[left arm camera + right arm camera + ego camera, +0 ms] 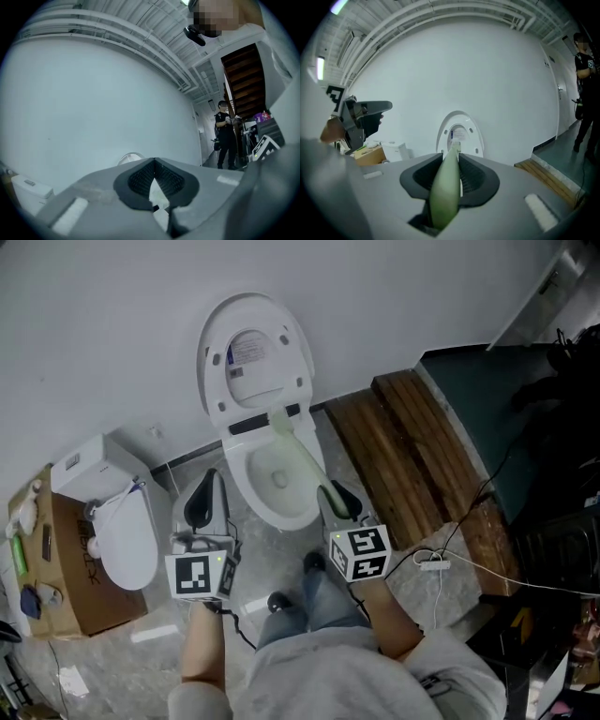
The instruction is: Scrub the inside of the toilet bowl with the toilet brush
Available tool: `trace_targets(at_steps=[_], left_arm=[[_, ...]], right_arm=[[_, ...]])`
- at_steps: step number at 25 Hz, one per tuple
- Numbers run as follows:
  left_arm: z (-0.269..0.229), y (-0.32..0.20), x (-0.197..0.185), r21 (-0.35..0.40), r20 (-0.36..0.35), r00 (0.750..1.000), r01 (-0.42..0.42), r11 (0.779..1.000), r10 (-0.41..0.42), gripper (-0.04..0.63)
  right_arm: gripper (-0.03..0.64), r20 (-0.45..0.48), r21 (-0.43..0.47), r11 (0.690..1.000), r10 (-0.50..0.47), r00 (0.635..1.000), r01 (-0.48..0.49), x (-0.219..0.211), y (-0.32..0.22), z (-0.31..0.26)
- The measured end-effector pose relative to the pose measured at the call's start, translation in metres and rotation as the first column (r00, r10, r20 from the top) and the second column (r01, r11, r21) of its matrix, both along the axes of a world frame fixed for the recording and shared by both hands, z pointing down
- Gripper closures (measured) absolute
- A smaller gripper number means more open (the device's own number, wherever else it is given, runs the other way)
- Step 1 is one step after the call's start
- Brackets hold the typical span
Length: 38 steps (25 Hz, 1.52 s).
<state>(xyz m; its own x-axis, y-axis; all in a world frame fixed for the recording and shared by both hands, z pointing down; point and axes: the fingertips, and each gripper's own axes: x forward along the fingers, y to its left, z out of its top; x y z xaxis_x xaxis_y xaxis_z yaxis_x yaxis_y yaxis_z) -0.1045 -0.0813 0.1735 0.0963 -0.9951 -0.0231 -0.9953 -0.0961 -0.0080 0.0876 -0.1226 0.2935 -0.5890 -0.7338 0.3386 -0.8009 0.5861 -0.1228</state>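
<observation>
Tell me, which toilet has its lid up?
The middle toilet, ahead of the right gripper's toilet brush; the left toilet by the cardboard box is closed.

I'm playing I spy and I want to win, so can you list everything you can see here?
toilet: one, white, middle by the wall, lid up
toilet brush: one, pale green, over the bowl
second toilet: one, white, left, beside the box
cardboard box: one, brown, far left, small things on top
wooden planks: several, brown, right of the toilet
platform: one, dark green, far right
cable: one, white, on the floor at right
bystander: one, dark clothes, far off
left gripper: one, grey, jaws together, empty
right gripper: one, grey, jaws closed on the brush handle
legs: two, blue jeans, bottom middle
</observation>
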Motion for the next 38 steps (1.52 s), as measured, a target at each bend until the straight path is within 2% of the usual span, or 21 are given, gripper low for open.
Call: trace_targets(at_steps=[8, 15, 22, 27, 32, 35, 38], left_arm=[[-0.032, 0.025, 0.01, 0.042, -0.01, 1.0, -0.007, 0.999, 0.007, 0.592], [-0.059, 0.042, 0.019, 0.093, -0.009, 1.0, -0.015, 0.996, 0.016, 0.592], [-0.077, 0.06, 0.021, 0.134, -0.006, 1.0, -0.012, 0.991, 0.012, 0.592], [-0.083, 0.07, 0.022, 0.135, -0.023, 1.0, -0.018, 0.991, 0.022, 0.592], [-0.082, 0.082, 0.022, 0.146, 0.009, 0.998, -0.055, 0.988, 0.054, 0.592], [-0.08, 0.088, 0.019, 0.117, -0.019, 0.998, -0.052, 0.992, 0.055, 0.592], [-0.078, 0.093, 0.012, 0.131, 0.004, 0.998, -0.055, 0.99, 0.055, 0.592]], right_arm=[[0.511, 0.05, 0.11, 0.993, 0.024, 0.998, -0.03, 0.012, 0.016, -0.057], [0.511, 0.084, 0.214, 0.976, 0.022, 0.996, -0.039, 0.019, 0.031, -0.104], [0.511, 0.101, 0.278, 0.957, 0.054, 0.993, -0.08, 0.028, 0.049, -0.134], [0.511, 0.119, 0.328, 0.939, 0.067, 0.991, -0.103, 0.034, 0.06, -0.155], [0.511, 0.137, 0.375, 0.916, 0.096, 0.986, -0.142, 0.038, 0.073, -0.174], [0.511, 0.146, 0.395, 0.905, 0.111, 0.983, -0.161, 0.039, 0.079, -0.181], [0.511, 0.157, 0.408, 0.895, 0.126, 0.979, -0.181, 0.038, 0.086, -0.185]])
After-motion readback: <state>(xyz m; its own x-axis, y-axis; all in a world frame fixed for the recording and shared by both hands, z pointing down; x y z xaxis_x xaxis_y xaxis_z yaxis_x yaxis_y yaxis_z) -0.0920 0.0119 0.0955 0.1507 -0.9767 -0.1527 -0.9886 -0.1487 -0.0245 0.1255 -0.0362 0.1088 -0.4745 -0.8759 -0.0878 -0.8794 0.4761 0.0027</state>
